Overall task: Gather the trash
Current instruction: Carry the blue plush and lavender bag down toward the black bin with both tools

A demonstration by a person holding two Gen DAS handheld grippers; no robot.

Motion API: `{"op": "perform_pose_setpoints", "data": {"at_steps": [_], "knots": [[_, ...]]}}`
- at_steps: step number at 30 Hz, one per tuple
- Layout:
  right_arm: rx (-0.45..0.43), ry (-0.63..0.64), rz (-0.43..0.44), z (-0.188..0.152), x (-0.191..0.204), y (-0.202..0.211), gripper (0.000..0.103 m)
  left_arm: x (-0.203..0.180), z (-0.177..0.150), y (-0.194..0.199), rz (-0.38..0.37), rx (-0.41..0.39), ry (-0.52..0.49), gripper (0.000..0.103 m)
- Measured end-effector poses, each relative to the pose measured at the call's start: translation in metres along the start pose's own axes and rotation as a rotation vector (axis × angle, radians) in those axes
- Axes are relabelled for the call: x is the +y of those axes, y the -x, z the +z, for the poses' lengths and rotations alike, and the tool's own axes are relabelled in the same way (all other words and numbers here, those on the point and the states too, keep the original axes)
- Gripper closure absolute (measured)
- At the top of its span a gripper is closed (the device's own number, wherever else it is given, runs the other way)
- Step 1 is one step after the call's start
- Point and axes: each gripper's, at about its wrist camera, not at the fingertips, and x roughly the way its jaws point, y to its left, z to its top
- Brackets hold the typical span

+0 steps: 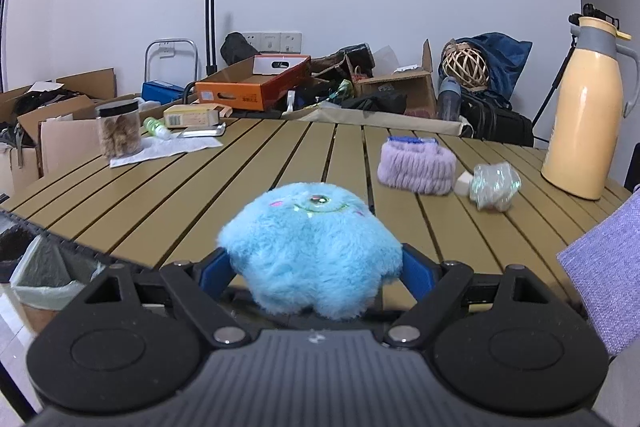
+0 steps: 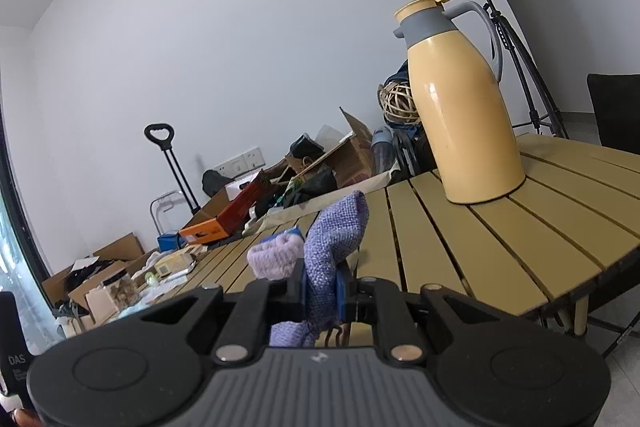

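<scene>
A fluffy light-blue plush toy [image 1: 312, 247] sits between the blue fingers [image 1: 216, 269] of my left gripper [image 1: 316, 267], which is shut on its sides just above the near edge of the slatted table [image 1: 200, 195]. My right gripper [image 2: 320, 279] is shut on a purple woven cloth [image 2: 336, 231], whose end sticks up past the fingertips. The same cloth [image 1: 608, 267] shows at the right edge of the left wrist view. A crumpled shiny wrapper [image 1: 494, 185] lies on the table to the right, beside a small white piece [image 1: 464, 183].
A lilac fuzzy pouch [image 1: 416, 167] lies left of the wrapper. A tall yellow thermos jug [image 1: 588, 111] stands at the far right. At the far left a jar [image 1: 119, 131] stands on paper. A lined bin [image 1: 44, 279] sits below the table's left edge. Boxes and clutter fill the floor behind.
</scene>
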Motion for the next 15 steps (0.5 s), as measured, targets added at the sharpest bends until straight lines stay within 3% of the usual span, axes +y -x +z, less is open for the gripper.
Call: {"op": "perform_pose_setpoints", "data": {"at_steps": [15], "knots": [[0.142,0.065,-0.005,-0.054,0.018,0.032,0.090,0.009,-0.055,0.041,-0.031,0.088,-0.051,0.017]]}}
